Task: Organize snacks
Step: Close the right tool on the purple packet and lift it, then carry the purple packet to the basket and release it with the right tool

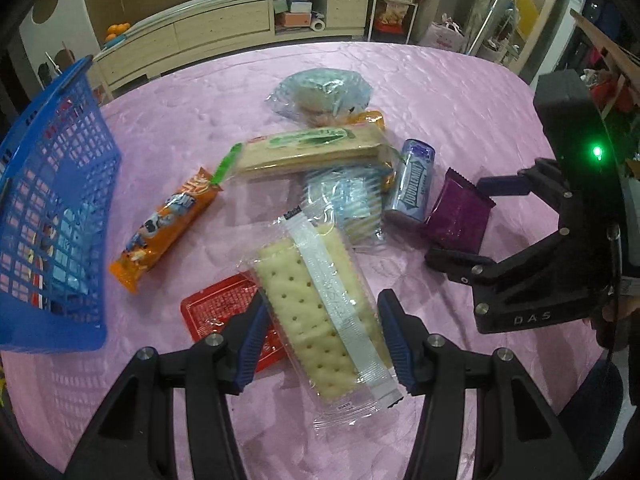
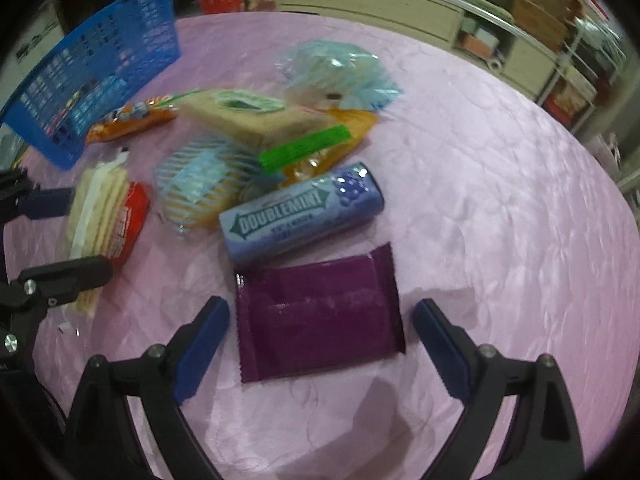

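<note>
Cracker pack (image 1: pixel 320 316), clear wrap, lies flat, overlapping a red packet (image 1: pixel 224 312). Orange bar (image 1: pixel 164 232) lies slantwise near the blue basket (image 1: pixel 52 168), which already holds some packets, though the mesh hides which. Purple wrapper (image 2: pixel 320 320) lies flat just beside the Doublemint tube (image 2: pixel 300 212) on its side. Behind, a green-labelled biscuit pack (image 1: pixel 312 148) rests atop striped bags (image 1: pixel 352 204).

pink table (image 1: pixel 460 92) — snacks (image 1: pixel 320 152), blue basket (image 1: pixel 52 200)
</note>
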### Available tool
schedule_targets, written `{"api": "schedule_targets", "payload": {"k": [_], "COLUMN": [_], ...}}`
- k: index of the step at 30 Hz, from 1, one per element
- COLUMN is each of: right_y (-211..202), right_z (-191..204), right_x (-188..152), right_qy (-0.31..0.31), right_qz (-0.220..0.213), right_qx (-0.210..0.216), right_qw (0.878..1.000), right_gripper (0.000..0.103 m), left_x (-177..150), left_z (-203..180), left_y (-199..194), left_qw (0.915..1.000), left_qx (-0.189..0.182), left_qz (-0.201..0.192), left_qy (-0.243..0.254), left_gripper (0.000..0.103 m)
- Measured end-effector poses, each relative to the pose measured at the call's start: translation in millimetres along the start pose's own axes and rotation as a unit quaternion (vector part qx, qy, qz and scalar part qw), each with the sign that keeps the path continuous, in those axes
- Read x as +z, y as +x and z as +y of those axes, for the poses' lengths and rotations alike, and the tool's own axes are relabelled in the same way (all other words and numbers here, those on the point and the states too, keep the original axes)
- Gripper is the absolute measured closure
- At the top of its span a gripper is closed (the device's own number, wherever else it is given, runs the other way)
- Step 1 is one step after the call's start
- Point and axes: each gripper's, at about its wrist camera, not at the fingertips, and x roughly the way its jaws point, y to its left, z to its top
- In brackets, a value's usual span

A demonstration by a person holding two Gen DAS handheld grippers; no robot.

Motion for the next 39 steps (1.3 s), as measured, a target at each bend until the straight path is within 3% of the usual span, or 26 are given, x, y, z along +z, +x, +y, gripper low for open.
{"api": "schedule_targets", "payload": {"k": [4,6,8,15,24,39], "right_y": [1.6,-1.7,-11.3,-29.1,-95.1,-187.5], "right_z": [2.1,4.0,2.0,19.3,50.6,129.1], "right_x": [1.4,4.6,-0.1,-16.8,-12.6,39.3], "right_qy": [-0.015,-0.014,-0.011,-0.002,0.005,-0.016], "right_qz": [0.008,0.001,-0.009,-0.021,-0.066,-0.157], "right_qx": [0.005,0.005,0.002,-0.016,-0.022,-0.03], "right_qw": [1.0,1.0,1.0,1.0,0.998,0.987], "right_gripper": [0.008,0.016,0.045,0.047,0.047,0.047], "left_x": [-0.4,-2.0,-4.5,-10.2,-16.2,-35.3], "left_z": [1.5,4.0,5.9,9.6,23.4,80.3], "left_y": [1.7,2.0,2.2,-12.9,-67.0,-174.6], "left_qw": [1.0,0.9999,0.9999,0.9997,0.998,0.9882], "left_qx": [-0.003,-0.012,-0.012,-0.014,-0.014,0.014], "left_qz": [0.0,0.001,0.002,-0.01,-0.058,-0.151], "left_qy": [0.0,-0.007,-0.011,-0.015,-0.019,-0.024], "left_gripper": [0.052,0.052,0.052,0.052,0.052,0.052]}}
